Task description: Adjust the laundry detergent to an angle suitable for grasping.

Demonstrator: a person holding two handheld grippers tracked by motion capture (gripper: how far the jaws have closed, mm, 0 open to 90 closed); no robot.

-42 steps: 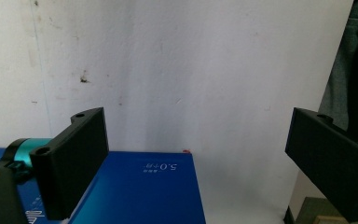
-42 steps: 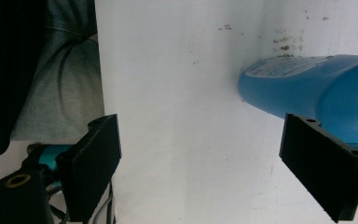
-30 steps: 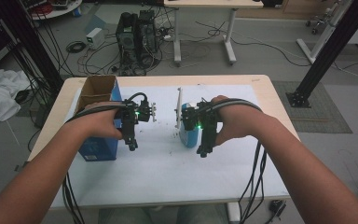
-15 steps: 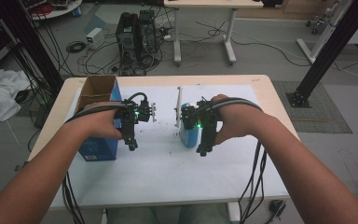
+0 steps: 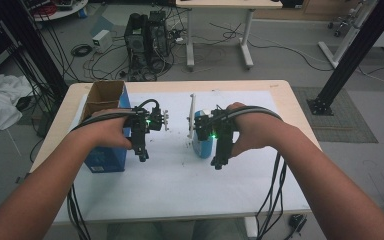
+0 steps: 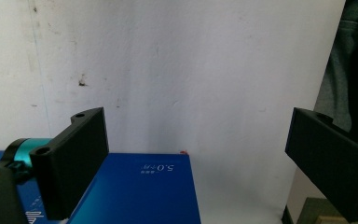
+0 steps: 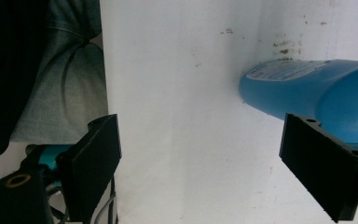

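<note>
White paper covers the table (image 5: 180, 200) under both my grippers. My right gripper (image 5: 219, 161) hangs with its jaws apart and empty, and the blue bottle (image 5: 202, 145) lies on its side just to its left, long axis running near to far. My left gripper (image 5: 142, 153) is parted and empty too, the blue box (image 5: 105, 155) just to its left. I judge the right hand nearer the bottle. The right gripper view shows the bottle's label end (image 7: 289, 70), which the high view hides.

White-topped table (image 5: 180, 190), blue box (image 5: 104, 159)
</note>
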